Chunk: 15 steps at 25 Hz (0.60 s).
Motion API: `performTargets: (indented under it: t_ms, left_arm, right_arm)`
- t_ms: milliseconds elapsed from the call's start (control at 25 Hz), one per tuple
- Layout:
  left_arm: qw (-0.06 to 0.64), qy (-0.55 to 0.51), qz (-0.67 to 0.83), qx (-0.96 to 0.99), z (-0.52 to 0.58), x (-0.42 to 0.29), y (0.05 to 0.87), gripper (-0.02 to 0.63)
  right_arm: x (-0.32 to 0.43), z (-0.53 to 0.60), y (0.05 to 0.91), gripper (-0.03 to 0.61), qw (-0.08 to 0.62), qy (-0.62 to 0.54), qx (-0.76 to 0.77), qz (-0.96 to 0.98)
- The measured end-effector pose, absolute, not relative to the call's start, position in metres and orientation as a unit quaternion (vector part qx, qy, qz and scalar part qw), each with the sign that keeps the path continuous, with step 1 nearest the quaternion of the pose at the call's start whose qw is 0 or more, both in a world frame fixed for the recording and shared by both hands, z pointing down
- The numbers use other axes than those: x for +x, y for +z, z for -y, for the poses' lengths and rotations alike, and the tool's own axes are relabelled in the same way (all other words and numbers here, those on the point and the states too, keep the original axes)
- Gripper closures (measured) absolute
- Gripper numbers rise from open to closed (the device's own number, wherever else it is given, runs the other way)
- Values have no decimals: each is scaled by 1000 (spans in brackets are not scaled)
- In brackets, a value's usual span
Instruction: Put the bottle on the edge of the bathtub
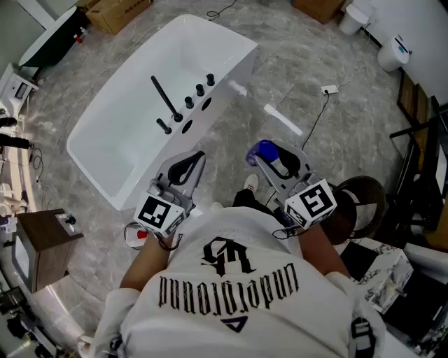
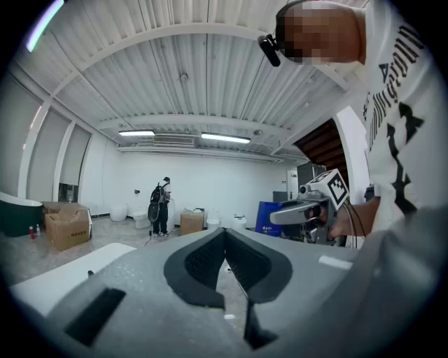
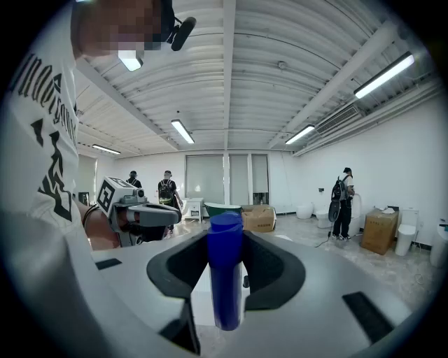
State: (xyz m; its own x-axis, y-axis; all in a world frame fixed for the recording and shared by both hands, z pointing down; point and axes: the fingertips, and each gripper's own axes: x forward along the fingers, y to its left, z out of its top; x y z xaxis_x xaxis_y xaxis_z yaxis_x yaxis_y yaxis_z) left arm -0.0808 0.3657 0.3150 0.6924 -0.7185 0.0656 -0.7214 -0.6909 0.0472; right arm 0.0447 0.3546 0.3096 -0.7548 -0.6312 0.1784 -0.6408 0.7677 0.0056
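- The right gripper is clamping the blue bottle between its jaws.
- The left gripper is hanging closed, empty.
- The bathtub is lying at eleven o'clock; setting the bottle on its edge is remaining.

The long white bathtub looks glossy and smooth, while its black tap fittings are matt. The grey marbled floor is polished and throws back light. The tall blue plastic bottle has a smooth satin skin. The brown cardboard box looks dull.
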Motion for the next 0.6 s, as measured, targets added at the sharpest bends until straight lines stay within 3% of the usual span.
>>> performTargets:
  t_ms: [600]
  left_arm:
    - [44,33,402,914,-289,-24,327,600]
  right_arm:
    - [107,-282,319,423,83,37,340,936]
